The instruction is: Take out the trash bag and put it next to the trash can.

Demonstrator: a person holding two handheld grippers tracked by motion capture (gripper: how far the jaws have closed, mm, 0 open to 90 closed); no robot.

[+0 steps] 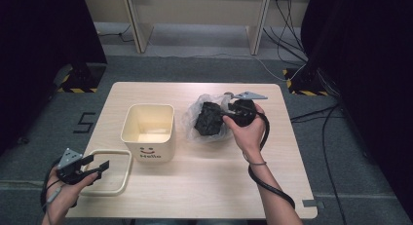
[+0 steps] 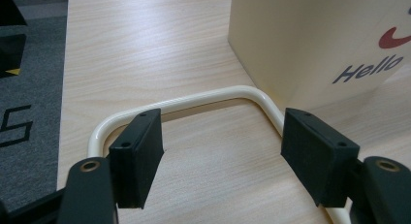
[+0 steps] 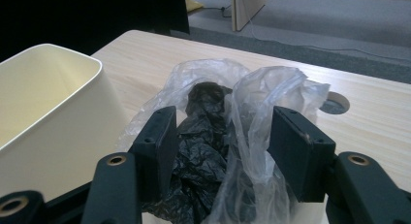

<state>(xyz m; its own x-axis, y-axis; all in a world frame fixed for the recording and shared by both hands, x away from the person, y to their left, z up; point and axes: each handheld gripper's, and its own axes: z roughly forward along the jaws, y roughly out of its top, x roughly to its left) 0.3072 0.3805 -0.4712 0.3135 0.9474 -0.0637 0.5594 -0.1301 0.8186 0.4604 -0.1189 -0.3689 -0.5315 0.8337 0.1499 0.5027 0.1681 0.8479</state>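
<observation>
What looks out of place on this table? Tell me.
The bin's cream ring frame lies flat on the table beside the bin instead of on its rim, and the crumpled bags sit loose outside it.

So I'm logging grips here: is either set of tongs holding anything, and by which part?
Nothing is held. The right tongs stand open around the clear bag; the left tongs stand open over the cream frame.

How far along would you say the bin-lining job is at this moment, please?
Done: the rim frame is off the bin and lies on the table. In hand: the right hand-held gripper stands open around the crumpled clear and black bags; the left hand-held gripper is open over the frame. Left: the bin looks unlined.
</observation>
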